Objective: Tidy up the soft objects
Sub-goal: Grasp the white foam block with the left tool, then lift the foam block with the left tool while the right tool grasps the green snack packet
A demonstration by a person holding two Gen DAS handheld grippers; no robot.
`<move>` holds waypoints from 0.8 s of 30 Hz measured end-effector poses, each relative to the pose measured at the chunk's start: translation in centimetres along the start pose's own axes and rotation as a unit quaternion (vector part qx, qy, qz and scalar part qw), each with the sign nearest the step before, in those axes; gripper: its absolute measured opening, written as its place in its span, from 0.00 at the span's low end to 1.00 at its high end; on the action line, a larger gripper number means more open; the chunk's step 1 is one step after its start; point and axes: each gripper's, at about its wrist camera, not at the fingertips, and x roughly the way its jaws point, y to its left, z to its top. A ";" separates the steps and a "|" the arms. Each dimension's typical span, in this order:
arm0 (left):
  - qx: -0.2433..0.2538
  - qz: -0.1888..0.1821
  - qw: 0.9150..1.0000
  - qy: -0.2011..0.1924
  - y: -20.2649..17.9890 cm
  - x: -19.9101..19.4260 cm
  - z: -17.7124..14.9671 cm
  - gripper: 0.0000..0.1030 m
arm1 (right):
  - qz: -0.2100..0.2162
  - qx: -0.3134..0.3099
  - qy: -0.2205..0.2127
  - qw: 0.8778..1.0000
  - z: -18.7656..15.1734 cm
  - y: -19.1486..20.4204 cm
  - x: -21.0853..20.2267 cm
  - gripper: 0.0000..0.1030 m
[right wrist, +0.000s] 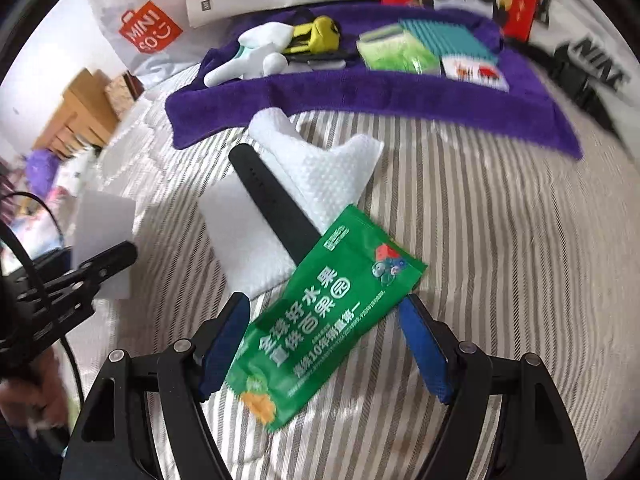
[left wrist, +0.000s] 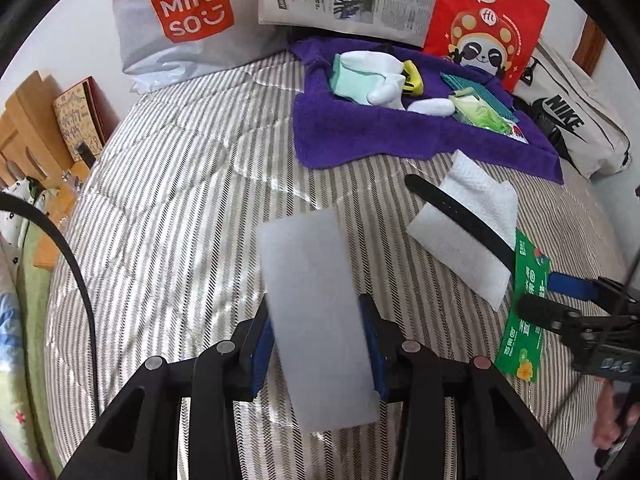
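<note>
The left hand-held gripper [left wrist: 318, 344] pointed steeply down over the bed, its blue pads [left wrist: 262, 356] clamped on a white pad [left wrist: 316, 320]. The right hand-held gripper [right wrist: 324, 344] angled down likewise, jaws wide, pads clear of the packet [right wrist: 320, 320] between them.

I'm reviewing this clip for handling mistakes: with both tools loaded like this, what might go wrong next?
The left tool pinches the white foam block only near its lower half, so it may tilt or slip. The green packet sits diagonally in the right tool, one pad apparently clear, so it might slide out. The black strap beside it might get dragged off the white tissue.
</note>
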 end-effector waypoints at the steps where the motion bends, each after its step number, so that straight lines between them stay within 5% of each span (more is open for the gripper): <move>1: 0.002 -0.003 1.000 0.001 -0.2 0.2 0.1 0.38 | -0.017 -0.006 -0.006 1.000 -0.1 0.4 0.2 0.75; 5: 0.013 0.000 1.000 0.011 -1.0 0.8 -0.7 0.38 | -0.065 -0.053 -0.021 0.996 -0.9 1.8 0.4 0.75; 15: 0.009 -0.011 1.000 -0.011 -0.9 0.6 -1.3 0.38 | -0.069 -0.004 0.009 0.998 -1.9 -4.5 -1.1 0.75; 21: 0.015 -0.006 1.000 -0.015 -1.2 0.6 -1.4 0.38 | -0.074 -0.005 -0.002 0.997 -1.7 -3.9 -0.6 0.75; 24: 0.015 -0.004 1.000 -0.015 -1.3 0.6 -1.4 0.38 | -0.063 -0.031 -0.020 0.997 -2.0 -2.9 -0.7 0.62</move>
